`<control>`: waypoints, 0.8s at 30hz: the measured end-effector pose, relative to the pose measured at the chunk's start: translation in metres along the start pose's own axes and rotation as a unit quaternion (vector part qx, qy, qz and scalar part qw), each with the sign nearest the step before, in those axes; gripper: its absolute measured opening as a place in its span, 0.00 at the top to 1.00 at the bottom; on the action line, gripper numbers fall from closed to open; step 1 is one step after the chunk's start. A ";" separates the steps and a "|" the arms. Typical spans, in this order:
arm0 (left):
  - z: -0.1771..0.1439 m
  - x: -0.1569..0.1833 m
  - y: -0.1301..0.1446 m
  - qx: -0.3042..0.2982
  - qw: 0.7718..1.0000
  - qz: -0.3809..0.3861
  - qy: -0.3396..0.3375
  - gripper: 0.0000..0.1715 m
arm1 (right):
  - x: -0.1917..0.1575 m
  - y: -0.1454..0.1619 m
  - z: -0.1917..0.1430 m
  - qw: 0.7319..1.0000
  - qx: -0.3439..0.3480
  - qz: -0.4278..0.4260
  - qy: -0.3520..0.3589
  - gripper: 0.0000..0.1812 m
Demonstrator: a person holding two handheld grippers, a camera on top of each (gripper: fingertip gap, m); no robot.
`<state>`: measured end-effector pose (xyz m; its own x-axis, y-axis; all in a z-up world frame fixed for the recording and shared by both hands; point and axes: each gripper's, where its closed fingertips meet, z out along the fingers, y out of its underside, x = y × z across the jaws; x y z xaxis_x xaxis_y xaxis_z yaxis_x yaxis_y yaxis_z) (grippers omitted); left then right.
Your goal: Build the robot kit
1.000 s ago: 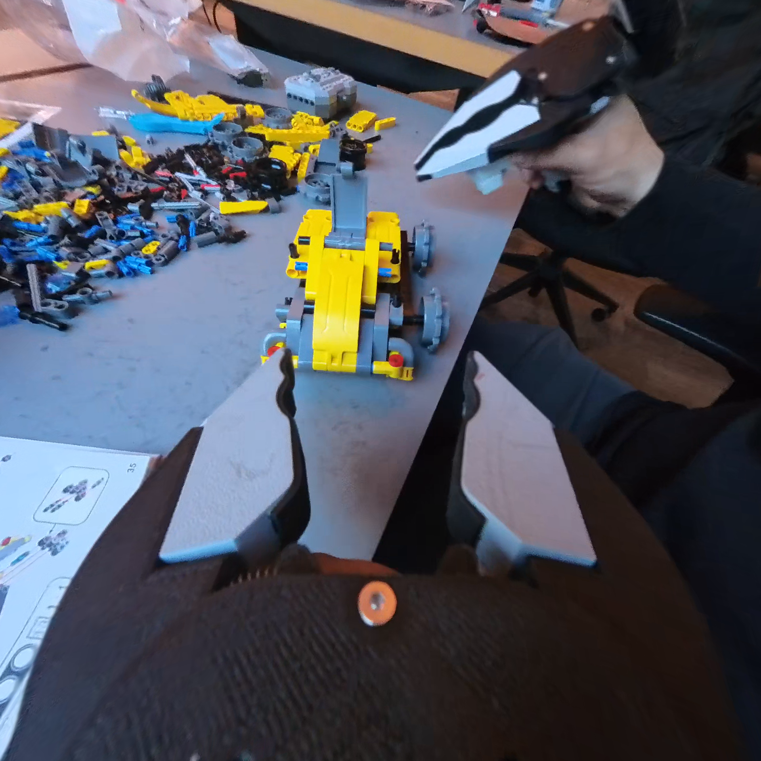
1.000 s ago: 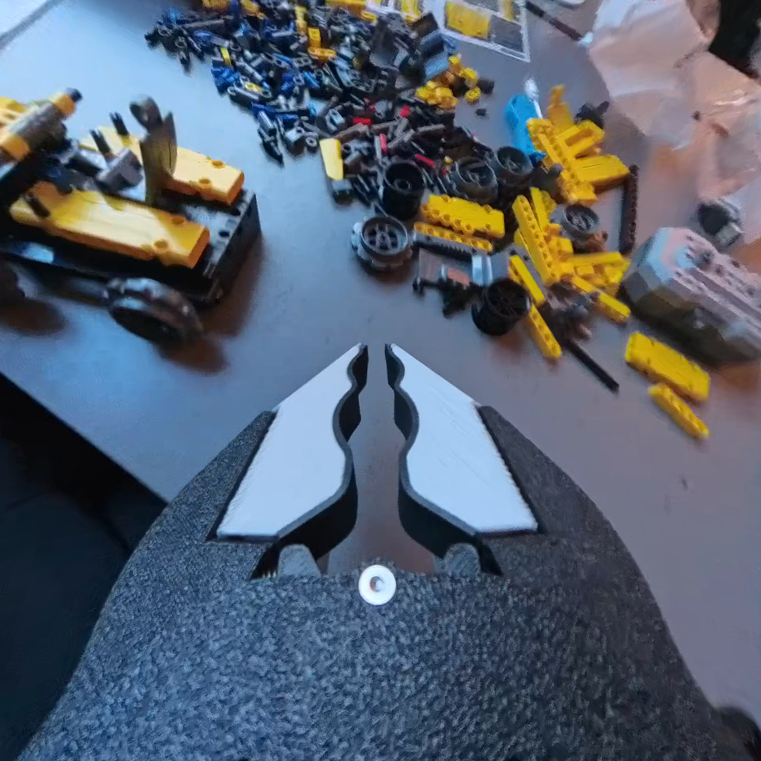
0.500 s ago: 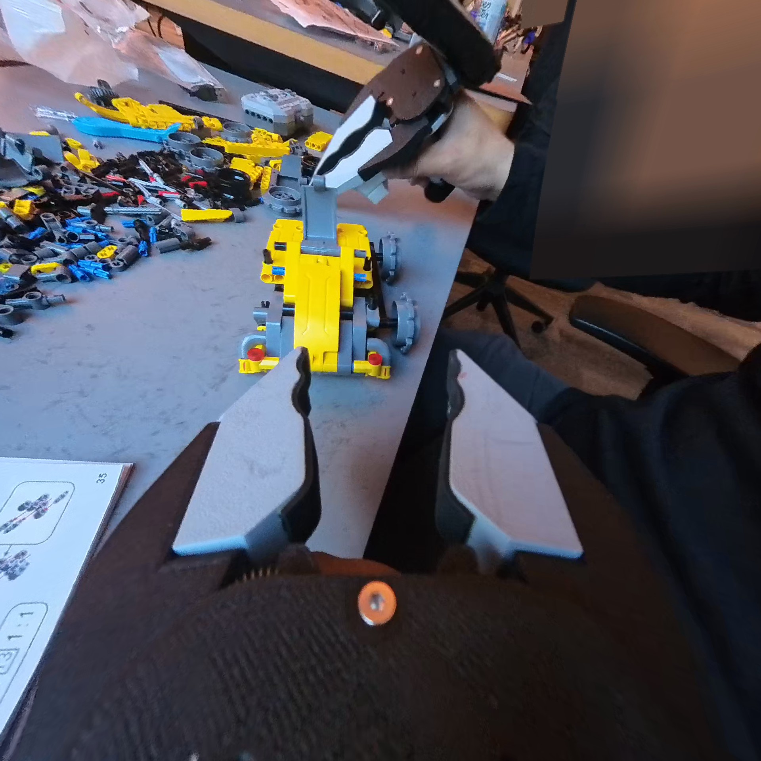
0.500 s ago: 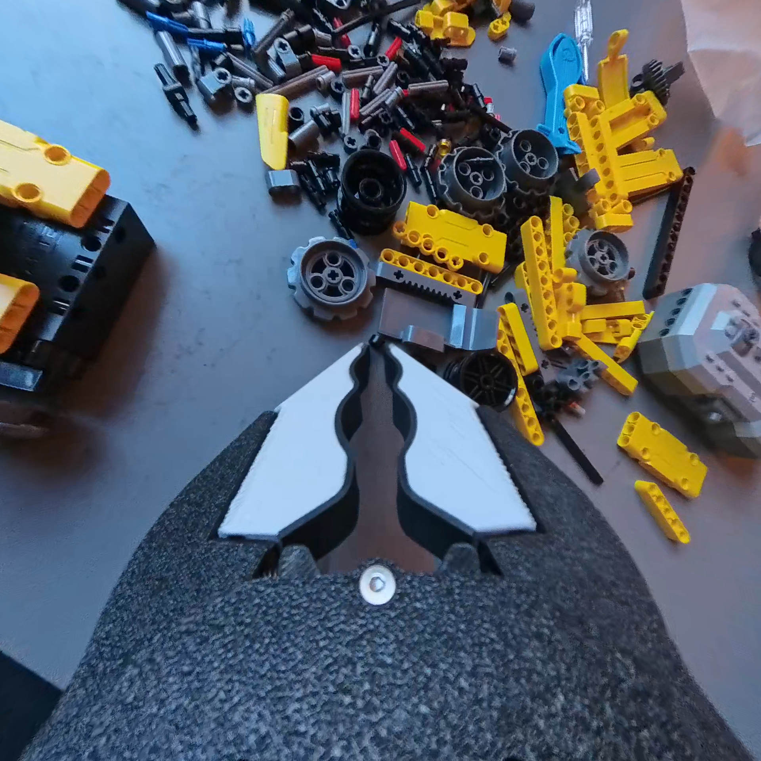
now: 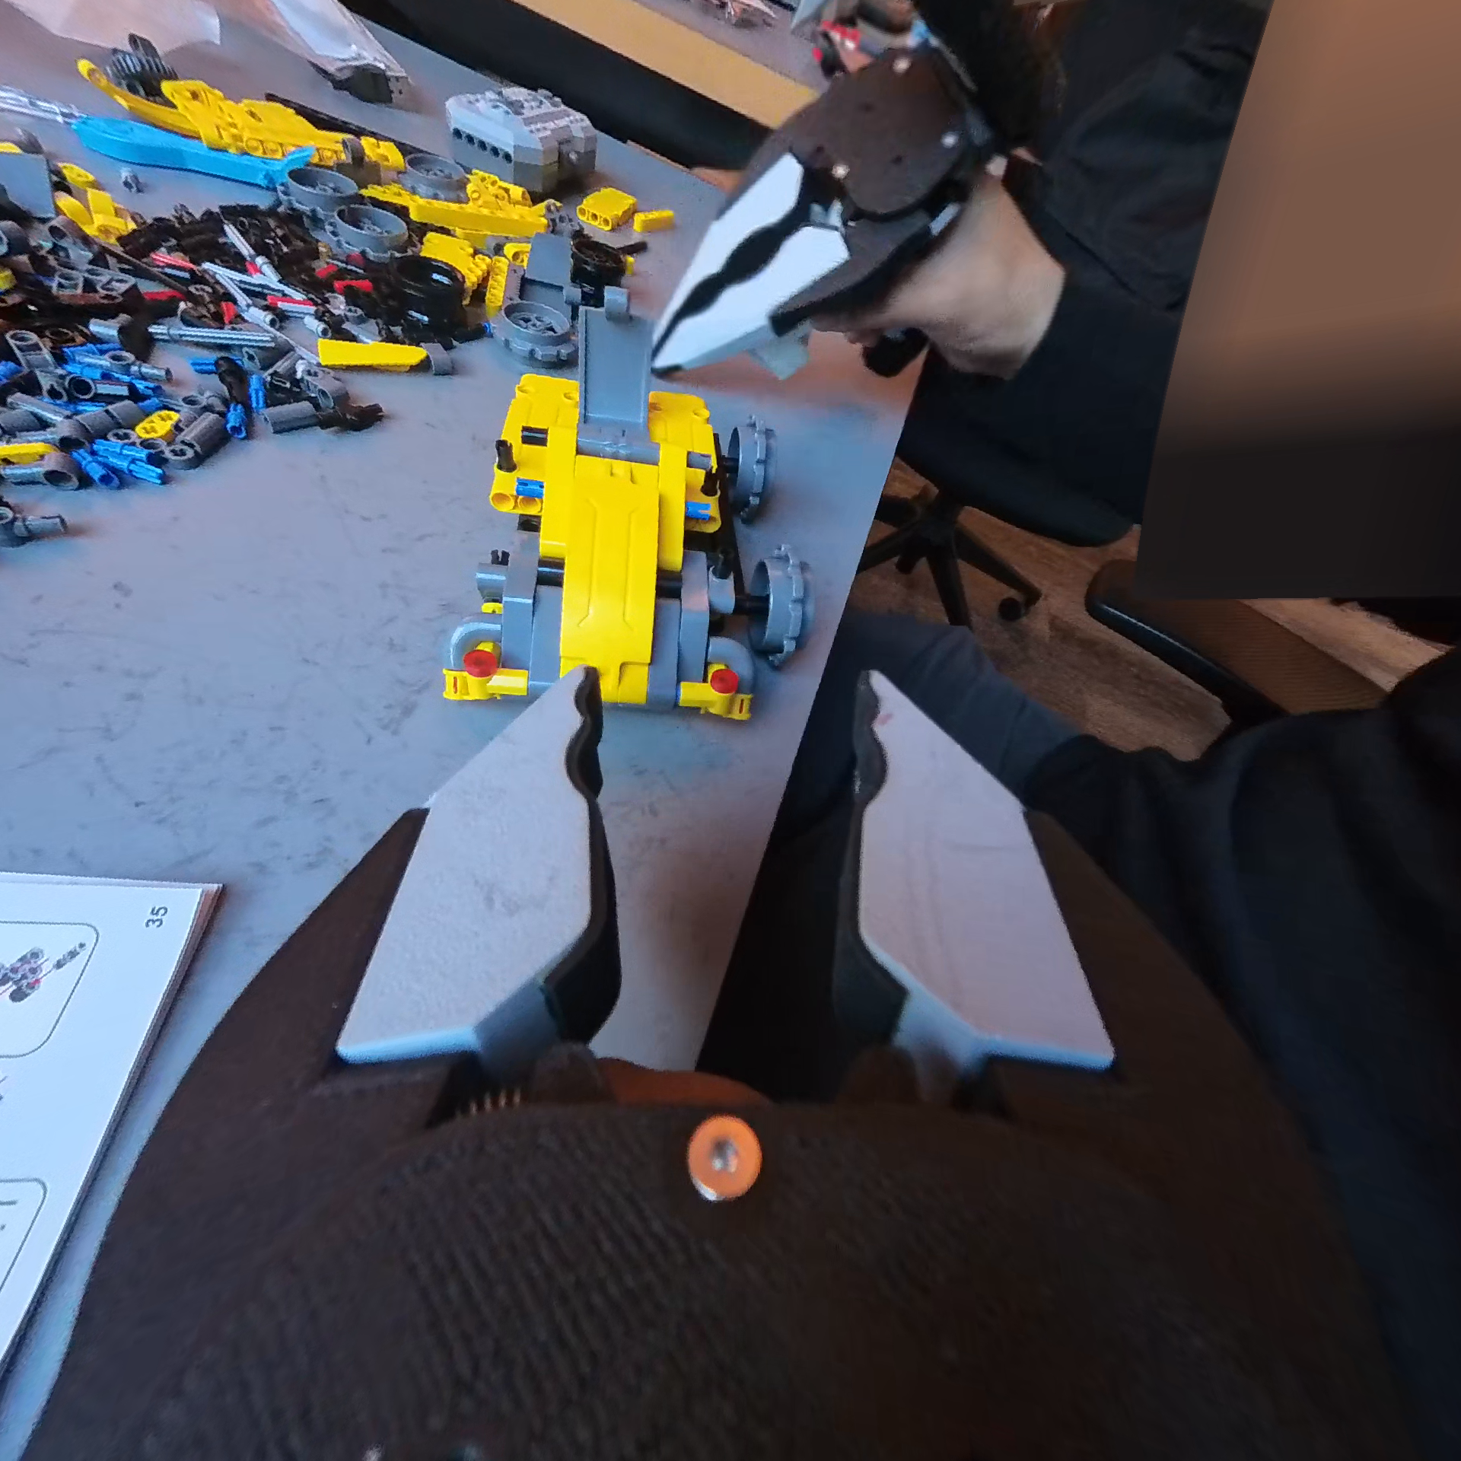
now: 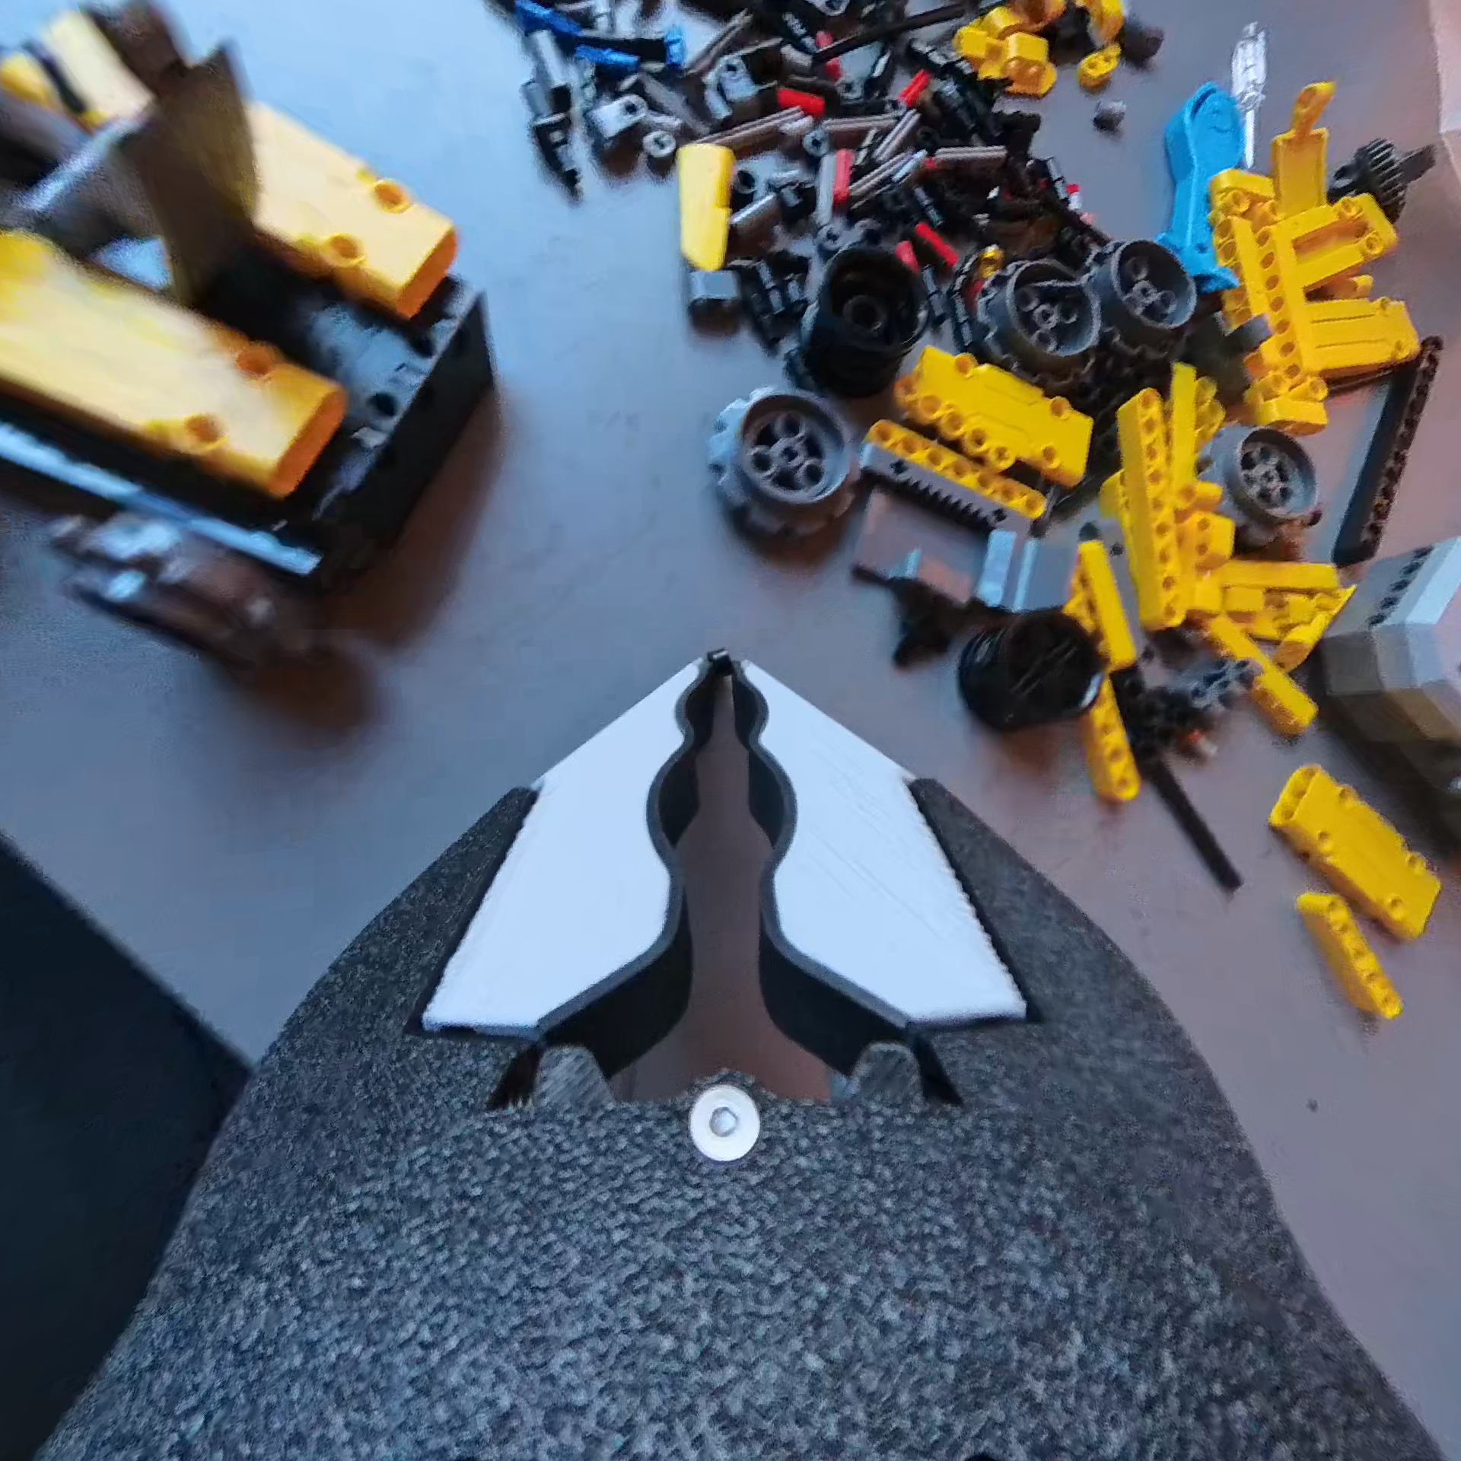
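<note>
1. Nearest, in the left wrist view, the left claw [image 5: 727,684] is seen released, its flat grey fingers spread wide and nothing held between them. It hovers over the edge of the worktop [image 5: 237,632], just short of the model vehicle [image 5: 609,545].
2. A white instruction booklet [image 5: 95,988] is laid flat on the scuffed grey worktop, to the left of that claw.
3. The model vehicle is built of smooth yellow panels and grey studless frames, with red round studs at its near corners and toothed grey hubs on bare axles along its right side.
4. At its far end a grey panel [image 5: 613,371] stands upright. The right claw [image 5: 660,368], gripped by a hand [image 5: 964,316], is poised with its tips just beside it.
5. In the right wrist view the right claw [image 6: 718,664] is clenched on a small black piece [image 6: 716,654], pinched only at the very tips. So slight a hold is judged easily lost: steady pressure and slow movement are advised.
6. Farther off, loose parts [image 5: 237,300] are heaped: holed yellow beams [image 6: 996,411], a toothed grey wheel [image 6: 783,462], black tyres, thin pins, a blue curved lever [image 5: 182,154] and a blocky grey unit [image 5: 518,138].
</note>
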<state>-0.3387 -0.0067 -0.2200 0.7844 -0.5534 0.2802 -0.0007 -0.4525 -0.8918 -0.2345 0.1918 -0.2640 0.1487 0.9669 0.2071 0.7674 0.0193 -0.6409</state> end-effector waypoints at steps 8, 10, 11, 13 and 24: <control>0.005 0.001 0.003 -0.014 1.000 0.007 -0.003 0.65 | -0.040 0.026 -0.037 0.995 -0.021 0.073 -0.063 0.98; 0.006 0.001 0.004 -0.020 1.000 0.004 -0.001 0.65 | -0.038 0.029 -0.035 0.994 -0.023 0.080 -0.068 0.98; 0.006 0.002 0.004 -0.021 1.000 0.004 0.000 0.65 | -0.036 0.030 -0.032 0.994 -0.022 0.081 -0.070 0.97; 0.006 0.001 0.004 -0.021 1.000 0.001 0.002 0.65 | -0.037 0.026 -0.032 0.991 -0.003 0.099 -0.093 0.96; 0.004 0.001 0.002 -0.013 1.000 -0.017 0.015 0.65 | -0.031 0.025 -0.043 0.988 0.045 0.122 -0.078 0.94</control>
<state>-0.3350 -0.0056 -0.2228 0.7656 -0.5581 0.3200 0.0089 -0.4883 -0.8726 -0.1934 0.1516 -0.2547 0.2188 0.9729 -0.0746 0.6611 -0.2041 -0.7221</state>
